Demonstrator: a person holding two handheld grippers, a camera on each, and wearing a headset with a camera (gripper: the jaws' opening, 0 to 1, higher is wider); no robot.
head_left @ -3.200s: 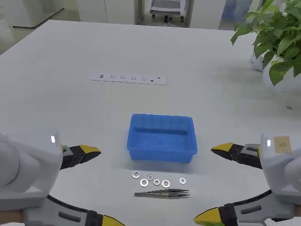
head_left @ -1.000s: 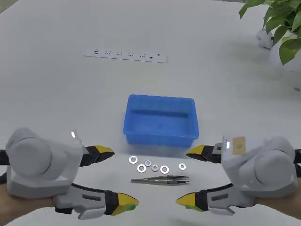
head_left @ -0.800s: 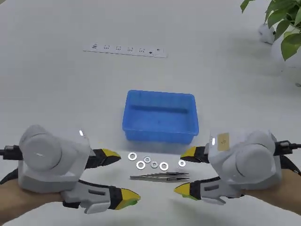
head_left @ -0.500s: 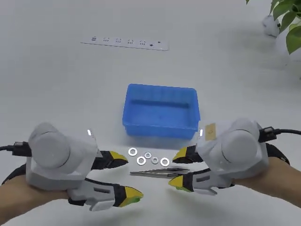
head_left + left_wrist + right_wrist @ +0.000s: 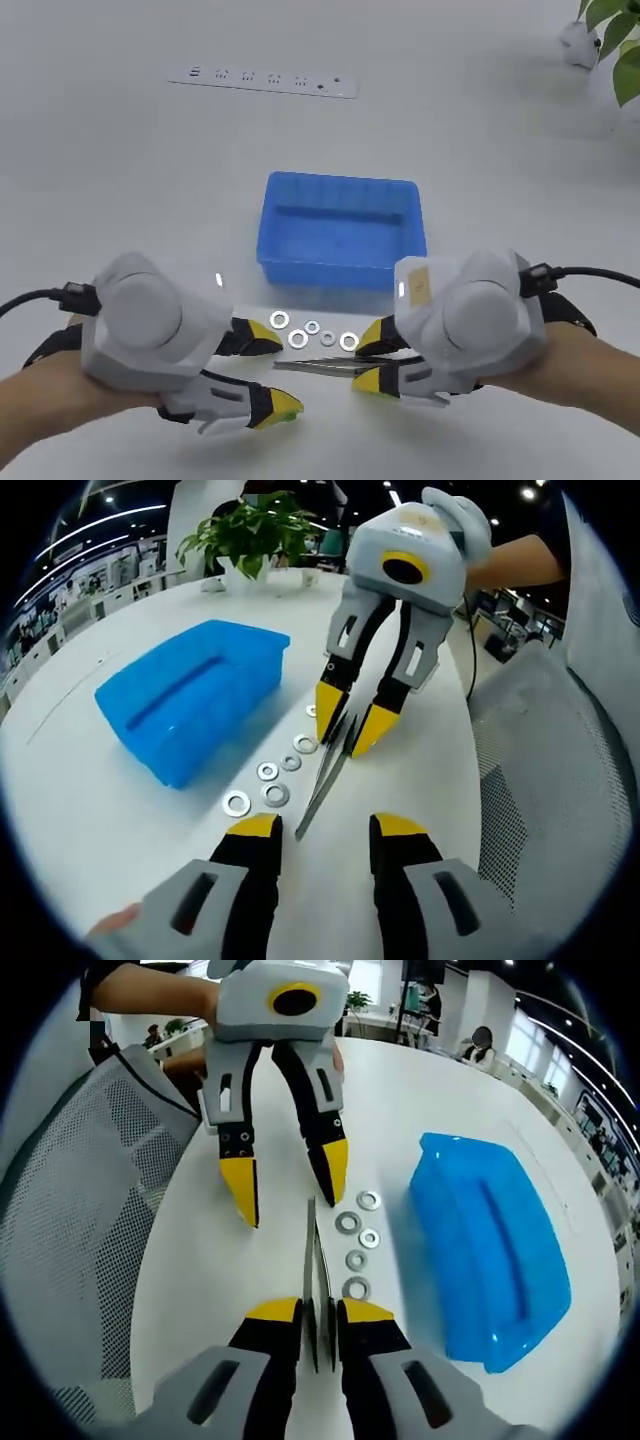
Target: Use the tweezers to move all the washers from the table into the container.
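Early stage: right tool (image 5: 320, 1312) pinches slim metal tweezers (image 5: 311, 1250), flat on white desk (image 5: 150, 200); left tool (image 5: 325, 828) open, empty; small steel ring washers (image 5: 298, 338) all on desk beside empty blue plastic container (image 5: 335, 272)

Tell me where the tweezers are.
In the head view the tweezers lie on the table just nearer than the washers, their right end between the jaws of the right gripper.

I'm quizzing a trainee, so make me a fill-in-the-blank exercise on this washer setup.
The right gripper has its jaws around the ___.
The washers lie on the table beside the ___ container.
The jaws of the left gripper stand ___.
Missing: tweezers; blue; open.
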